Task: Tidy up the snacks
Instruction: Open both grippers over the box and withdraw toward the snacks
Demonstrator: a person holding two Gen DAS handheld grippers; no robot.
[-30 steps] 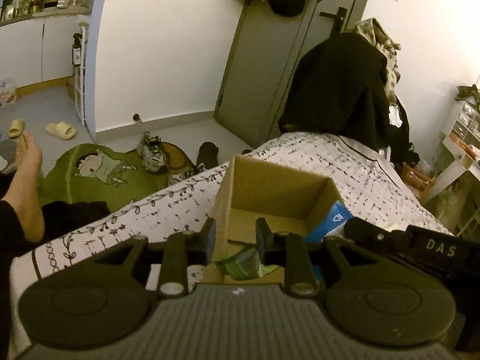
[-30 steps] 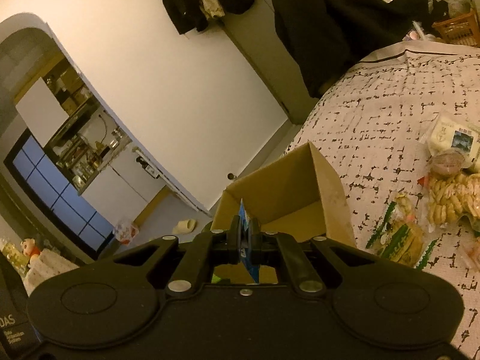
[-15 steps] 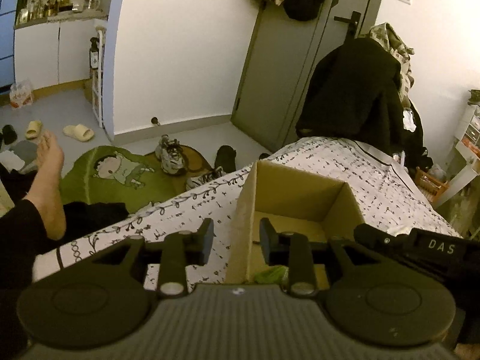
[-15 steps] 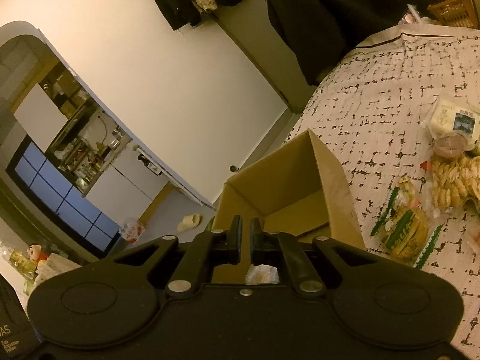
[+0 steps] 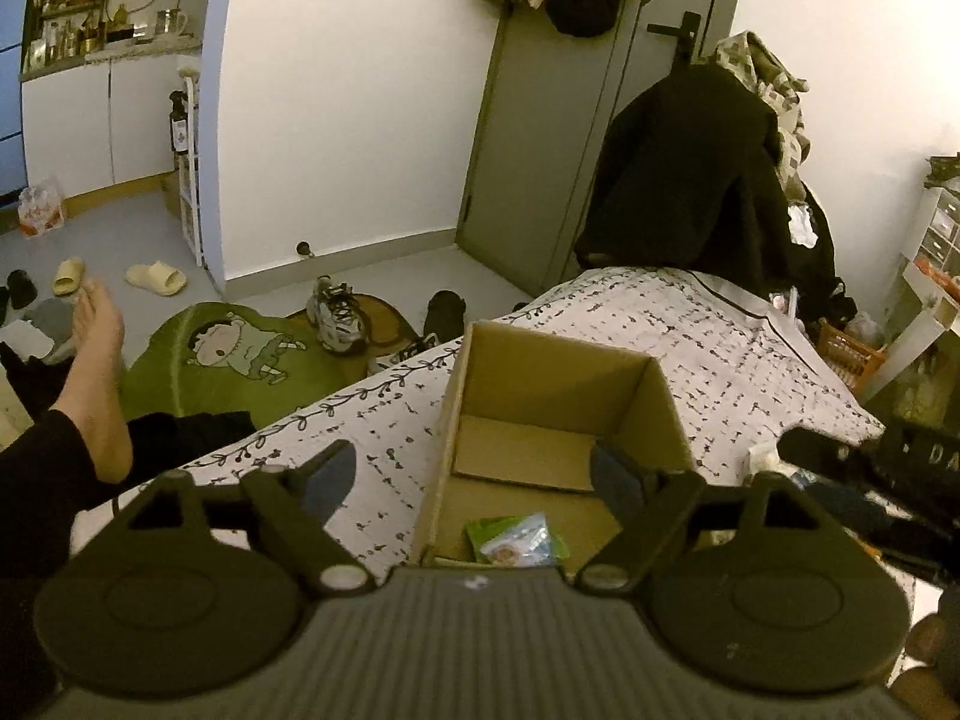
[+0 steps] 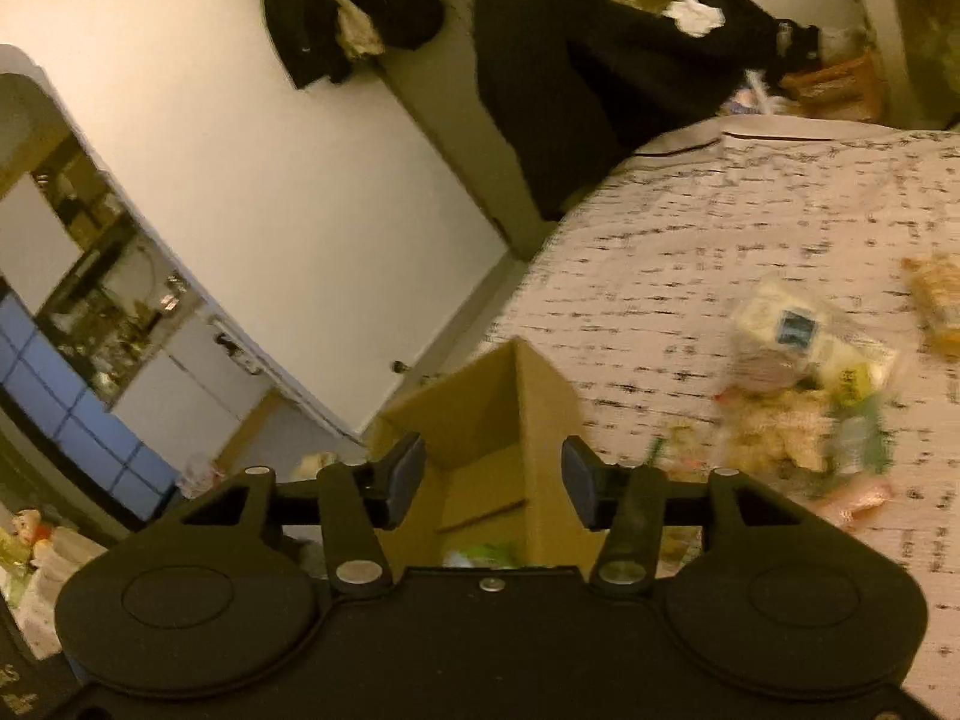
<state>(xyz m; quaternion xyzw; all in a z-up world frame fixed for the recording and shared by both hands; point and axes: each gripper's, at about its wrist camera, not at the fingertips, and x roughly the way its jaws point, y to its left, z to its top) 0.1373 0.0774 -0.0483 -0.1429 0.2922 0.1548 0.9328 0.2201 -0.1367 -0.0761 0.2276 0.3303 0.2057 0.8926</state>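
An open cardboard box (image 5: pixel 558 384) stands on the patterned bedspread (image 5: pixel 720 348). A green snack packet (image 5: pixel 516 540) lies on the box floor at its near side. My left gripper (image 5: pixel 474 480) is open and empty, held above the box's near left corner. The right gripper's body (image 5: pixel 870 462) shows at the right edge. In the right wrist view my right gripper (image 6: pixel 492 480) is open and empty above the same box (image 6: pixel 498 414). A blurred pile of snack packets (image 6: pixel 804 384) lies on the bedspread to the right of the box.
A dark coat (image 5: pixel 690 180) hangs at the bed's far end beside a grey-green door (image 5: pixel 540 120). A green cartoon rug (image 5: pixel 228 360), shoes (image 5: pixel 336 318) and slippers lie on the floor. A person's bare foot (image 5: pixel 96 372) is at the left.
Both grippers have opened wide and let go of their packets: the green packet now lies in the box. Both grippers have lifted and drawn back from the box.
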